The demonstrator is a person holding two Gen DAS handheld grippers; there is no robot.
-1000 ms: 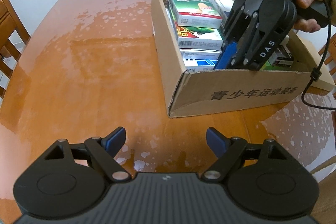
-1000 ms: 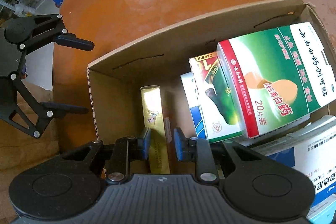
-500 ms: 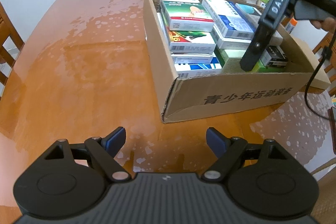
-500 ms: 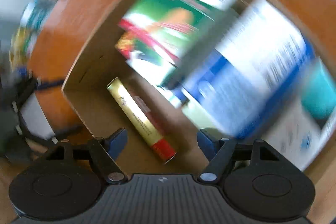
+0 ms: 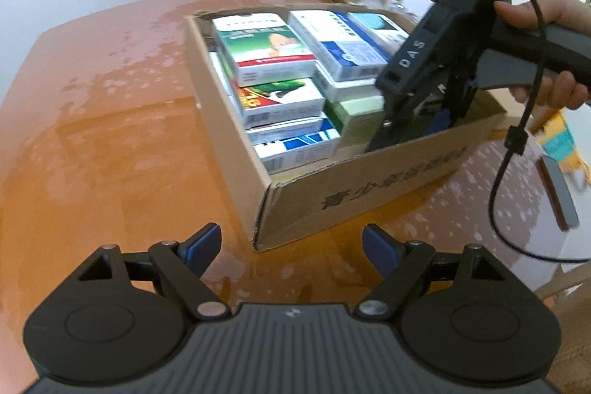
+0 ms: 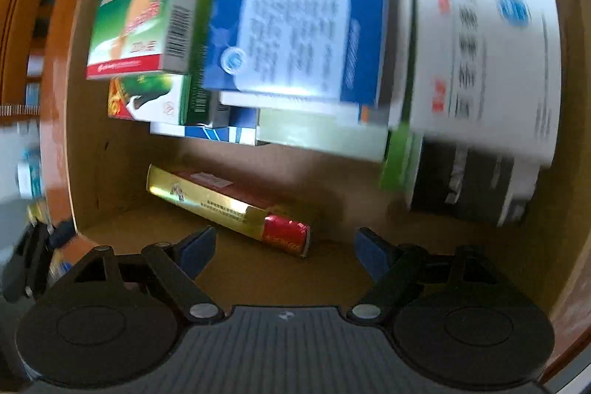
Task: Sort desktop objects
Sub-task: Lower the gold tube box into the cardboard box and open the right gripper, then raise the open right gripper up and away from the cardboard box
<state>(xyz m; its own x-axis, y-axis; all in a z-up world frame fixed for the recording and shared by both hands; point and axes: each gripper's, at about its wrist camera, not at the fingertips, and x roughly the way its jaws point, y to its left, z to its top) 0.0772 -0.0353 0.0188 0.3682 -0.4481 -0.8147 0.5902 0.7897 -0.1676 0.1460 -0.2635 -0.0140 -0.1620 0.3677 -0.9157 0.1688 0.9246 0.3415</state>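
1. Released since a second ago, the gold-and-red box lies flat on the cardboard box floor, near its corner.
2. Right hand-held gripper hovers just above it, jaws opening, nothing between.
3. Left hand-held gripper stands apart, empty, over the tabletop.

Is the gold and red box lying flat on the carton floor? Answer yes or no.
Yes, the gold and red box lies on its side on the bare floor of the carton, untouched by the right gripper.

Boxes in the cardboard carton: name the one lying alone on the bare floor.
The long gold box with a red end; the other boxes sit stacked together behind it.
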